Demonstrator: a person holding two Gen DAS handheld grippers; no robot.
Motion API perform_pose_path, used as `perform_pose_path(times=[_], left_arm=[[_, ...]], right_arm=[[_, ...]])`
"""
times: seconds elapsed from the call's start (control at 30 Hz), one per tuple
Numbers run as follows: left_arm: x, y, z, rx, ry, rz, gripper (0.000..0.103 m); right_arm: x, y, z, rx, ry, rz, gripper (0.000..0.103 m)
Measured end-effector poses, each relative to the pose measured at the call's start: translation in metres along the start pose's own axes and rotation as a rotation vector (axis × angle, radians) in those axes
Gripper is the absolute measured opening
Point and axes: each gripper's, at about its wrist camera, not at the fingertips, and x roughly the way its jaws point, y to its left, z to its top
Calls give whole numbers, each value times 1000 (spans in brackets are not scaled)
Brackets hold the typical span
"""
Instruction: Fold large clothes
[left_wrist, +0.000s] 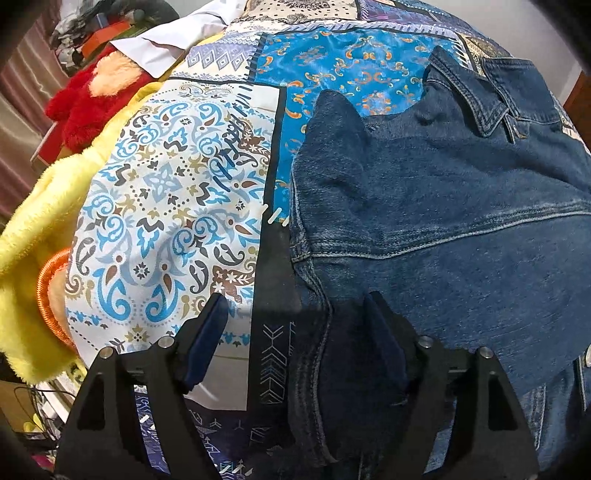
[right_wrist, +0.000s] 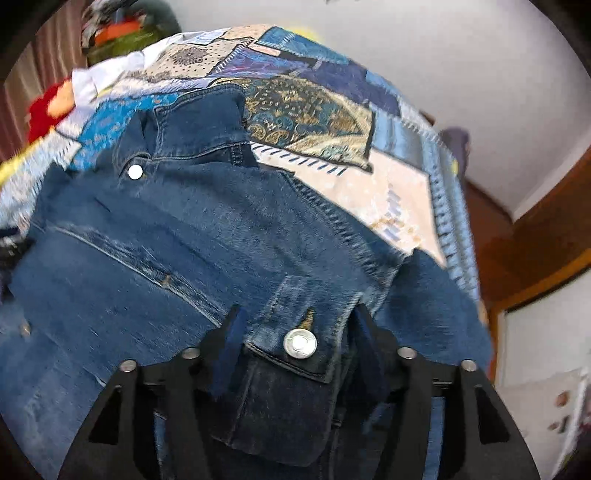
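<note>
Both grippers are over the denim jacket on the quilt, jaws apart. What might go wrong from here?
1. The right gripper straddles the sleeve cuff; its metal button may slip the pads.
2. The left gripper sits at the denim jacket edge and may pinch the quilt too.

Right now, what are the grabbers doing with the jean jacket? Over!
Left gripper open over the denim jacket's edge. Right gripper open astride a buttoned cuff. Jacket spread on the patchwork bedspread. Nothing on top.
</note>
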Motion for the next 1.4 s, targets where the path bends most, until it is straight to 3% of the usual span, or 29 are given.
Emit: perform_pose_path(times=[0.1, 0.27, 0.5, 0.6, 0.8, 1.0, 1.13, 1.23, 1.4], left_arm=[[-6, -3, 0, 18, 8, 24, 76], [-34, -22, 9, 71, -50, 52, 76], [-96, -73, 37, 139, -191, -6, 76], [-116, -97, 51, 165, -232, -69, 76], [-137, -163, 67, 220, -255, -222, 77], [-120, -222, 67, 296, -207, -266, 77], [-98, -251, 64, 329, -145, -267, 77], [-81, -266, 60, 352, -98, -265, 77], [-67, -278, 53, 381, -78, -244, 77]], right_arm=[[-20, -11, -2, 5, -43, -8, 69], [-63, -58, -10, 143, -116, 61, 69], [-94, -139, -52, 363, -115, 130, 77], [-94, -167, -80, 454, -99, 134, 80], [-63, -211, -146, 649, -3, 146, 80], [-11, -238, -199, 826, 114, 201, 80], [20, -249, -216, 911, 152, 245, 80], [38, -256, -220, 994, 139, 333, 80], [59, -261, -222, 1094, 133, 431, 65]])
